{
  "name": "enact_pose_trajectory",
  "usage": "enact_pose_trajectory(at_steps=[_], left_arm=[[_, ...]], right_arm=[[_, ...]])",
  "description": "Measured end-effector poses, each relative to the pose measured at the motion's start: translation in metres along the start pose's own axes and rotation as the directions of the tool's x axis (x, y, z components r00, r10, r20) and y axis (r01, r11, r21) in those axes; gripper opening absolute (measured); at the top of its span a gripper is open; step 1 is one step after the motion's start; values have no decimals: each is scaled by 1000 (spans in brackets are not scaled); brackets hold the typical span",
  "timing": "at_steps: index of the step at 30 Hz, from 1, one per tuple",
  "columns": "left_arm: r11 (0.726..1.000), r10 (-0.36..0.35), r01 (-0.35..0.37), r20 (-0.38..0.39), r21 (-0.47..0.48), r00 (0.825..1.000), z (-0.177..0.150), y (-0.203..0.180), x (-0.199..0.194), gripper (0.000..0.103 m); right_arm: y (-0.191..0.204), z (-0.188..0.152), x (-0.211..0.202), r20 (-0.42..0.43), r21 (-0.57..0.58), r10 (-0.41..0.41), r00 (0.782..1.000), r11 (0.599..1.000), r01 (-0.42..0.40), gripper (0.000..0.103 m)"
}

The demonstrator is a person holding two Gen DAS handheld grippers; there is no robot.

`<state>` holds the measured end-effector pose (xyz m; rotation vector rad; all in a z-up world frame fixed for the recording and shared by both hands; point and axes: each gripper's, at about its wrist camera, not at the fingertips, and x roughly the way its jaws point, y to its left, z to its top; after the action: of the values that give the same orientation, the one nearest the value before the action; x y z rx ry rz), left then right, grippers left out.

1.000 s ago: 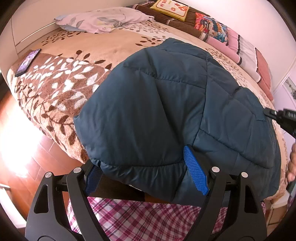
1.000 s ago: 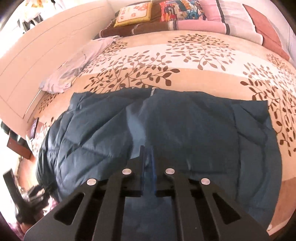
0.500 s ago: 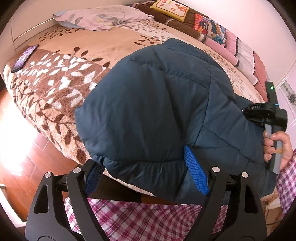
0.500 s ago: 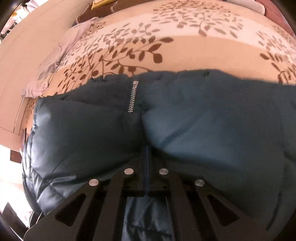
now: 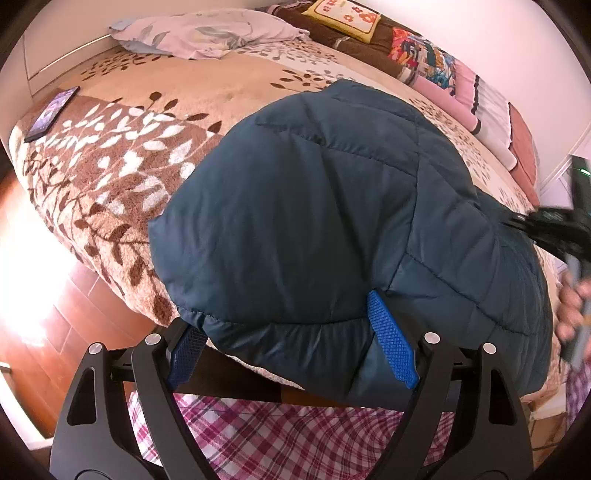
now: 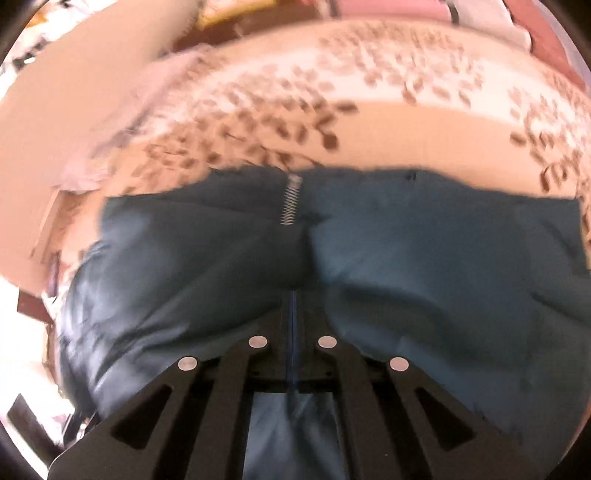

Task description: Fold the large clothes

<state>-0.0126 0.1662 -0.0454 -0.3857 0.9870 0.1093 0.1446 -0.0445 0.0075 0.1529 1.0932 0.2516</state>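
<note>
A dark teal quilted jacket [image 5: 332,221] lies on the bed, bunched into a mound at the near edge. My left gripper [image 5: 291,343] is open, its blue pads [image 5: 391,339] on either side of the jacket's padded hem, not closed on it. My right gripper [image 6: 293,314] is shut on a fold of the jacket [image 6: 406,258]; the silver zipper [image 6: 290,201] runs up just beyond it. The right view is motion-blurred. The right gripper also shows at the right edge of the left wrist view [image 5: 554,229], with a hand on it.
The bed has a tan leaf-patterned blanket [image 5: 122,173]. A phone [image 5: 51,112] lies near its far left corner. A pale pillow [image 5: 207,33] and colourful folded bedding [image 5: 424,59] line the far side. Wood floor [image 5: 48,314] is at the left. Pink checked fabric [image 5: 280,432] lies below my left gripper.
The right gripper has lifted and pulled its fold of jacket, bunching the jacket into a higher mound; the zipper came into view. The left gripper stayed open at the hem.
</note>
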Motion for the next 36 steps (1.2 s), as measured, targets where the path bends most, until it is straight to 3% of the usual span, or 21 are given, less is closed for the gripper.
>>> enact_pose_trajectory(at_steps=[5, 9, 13, 24, 30, 36], left_arm=[[1000, 8, -8, 1, -1, 1000, 0, -1, -1, 82], [1000, 8, -8, 4, 5, 1000, -2, -2, -2, 82], [1000, 5, -5, 10, 14, 1000, -2, -4, -3, 82], [1000, -3, 3, -2, 10, 1000, -2, -4, 0, 82], [1000, -4, 4, -10, -13, 1000, -3, 1, 1, 82], [1000, 3, -3, -6, -10, 1000, -4, -1, 0, 82]], right_arm=[[9, -40, -16, -60, -16, 81, 995, 997, -82, 0], [8, -57, 15, -159, -12, 59, 986, 998, -62, 0], [6, -61, 34, -186, 14, 53, 981, 999, -52, 0], [7, -66, 40, -183, 26, 47, 982, 999, -43, 0], [8, -70, 0, -126, 23, 90, 988, 996, -88, 0], [27, -112, -32, -144, -44, 143, 979, 988, -151, 0]])
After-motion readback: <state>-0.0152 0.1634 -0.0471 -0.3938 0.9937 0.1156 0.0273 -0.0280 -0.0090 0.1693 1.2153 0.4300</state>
